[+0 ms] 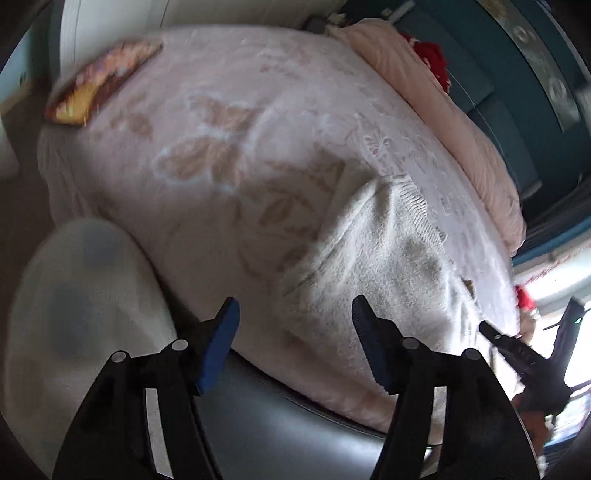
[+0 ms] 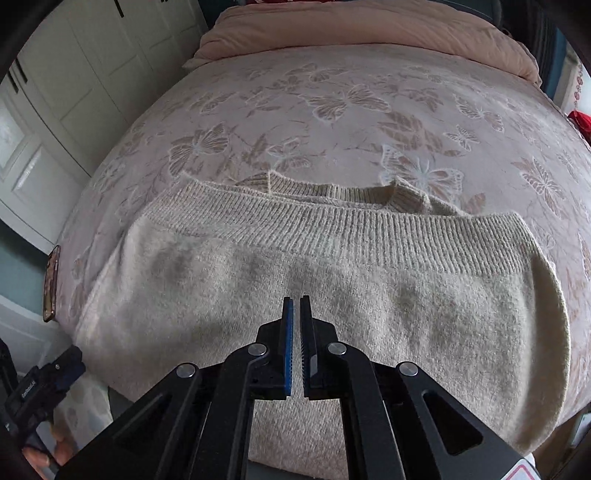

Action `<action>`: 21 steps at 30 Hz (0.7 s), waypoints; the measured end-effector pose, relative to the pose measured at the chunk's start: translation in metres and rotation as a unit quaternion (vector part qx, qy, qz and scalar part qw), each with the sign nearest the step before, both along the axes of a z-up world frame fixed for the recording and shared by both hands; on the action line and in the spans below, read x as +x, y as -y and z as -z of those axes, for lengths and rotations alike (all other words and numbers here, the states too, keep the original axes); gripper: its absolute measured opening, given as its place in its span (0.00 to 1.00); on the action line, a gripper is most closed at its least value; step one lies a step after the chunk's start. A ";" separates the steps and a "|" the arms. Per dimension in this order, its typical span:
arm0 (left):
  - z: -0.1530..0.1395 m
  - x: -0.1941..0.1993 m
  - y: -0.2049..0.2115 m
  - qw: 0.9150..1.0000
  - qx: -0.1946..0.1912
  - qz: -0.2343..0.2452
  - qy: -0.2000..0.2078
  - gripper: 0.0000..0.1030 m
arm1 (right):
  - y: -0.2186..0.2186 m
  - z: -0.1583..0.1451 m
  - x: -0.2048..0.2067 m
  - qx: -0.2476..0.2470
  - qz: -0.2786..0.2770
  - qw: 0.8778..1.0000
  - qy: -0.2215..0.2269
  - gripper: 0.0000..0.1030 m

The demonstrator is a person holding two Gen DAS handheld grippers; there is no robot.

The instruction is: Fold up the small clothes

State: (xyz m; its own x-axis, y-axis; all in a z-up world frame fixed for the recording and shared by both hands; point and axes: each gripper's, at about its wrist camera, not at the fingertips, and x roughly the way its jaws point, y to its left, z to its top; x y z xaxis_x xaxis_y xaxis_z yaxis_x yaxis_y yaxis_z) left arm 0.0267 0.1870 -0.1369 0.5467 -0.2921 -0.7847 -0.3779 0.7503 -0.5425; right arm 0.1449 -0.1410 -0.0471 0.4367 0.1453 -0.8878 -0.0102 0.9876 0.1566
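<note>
A cream knit sweater [image 2: 332, 295] lies folded on the near edge of the bed, its ribbed hem turned toward the far side. It also shows in the left wrist view [image 1: 388, 258]. My right gripper [image 2: 297, 302] hovers over the sweater's middle with its blue-padded jaws nearly together and nothing between them. My left gripper [image 1: 295, 314] is wide open and empty, off the bed's near-left corner, left of the sweater. The right gripper shows in the left wrist view [image 1: 495, 332], and the left gripper in the right wrist view [image 2: 51, 376].
The bed has a pink butterfly-patterned cover [image 2: 332, 110]. A folded pink quilt [image 2: 369, 29] lies at the head. A flat colourful book-like item [image 1: 99, 81] sits at the bed's far-left corner. White wardrobe doors [image 2: 74, 92] stand left. A white spotted object [image 1: 81, 314] sits near the left gripper.
</note>
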 end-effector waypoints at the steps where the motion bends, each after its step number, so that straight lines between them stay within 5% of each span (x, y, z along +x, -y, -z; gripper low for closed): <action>1: 0.003 0.001 0.000 1.000 -0.021 -0.003 -0.003 0.59 | 0.002 0.001 0.001 -0.002 0.004 1.000 -0.002 0.03; 6: 0.024 0.017 0.012 0.995 -0.096 -0.017 -0.001 0.70 | 0.004 0.012 0.010 0.001 0.012 1.000 -0.025 0.03; 10: 0.043 0.025 0.016 0.991 -0.127 -0.040 -0.014 0.70 | -0.001 0.039 0.023 -0.008 0.007 0.998 -0.064 0.03; 12: 0.041 0.025 0.017 0.991 -0.123 -0.048 -0.013 0.60 | -0.004 0.050 0.027 -0.017 0.004 0.998 -0.064 0.02; 14: 0.039 0.024 0.017 0.991 -0.124 -0.040 -0.003 0.30 | -0.007 0.054 0.031 -0.026 0.001 0.998 -0.062 0.02; 18: 0.025 0.028 0.019 0.990 -0.139 -0.019 0.021 0.20 | -0.012 0.057 0.036 -0.037 -0.010 0.997 -0.061 0.01; 21: -0.015 0.032 0.036 0.990 -0.120 0.026 0.074 0.17 | -0.007 0.059 0.035 -0.022 -0.010 0.998 -0.053 0.01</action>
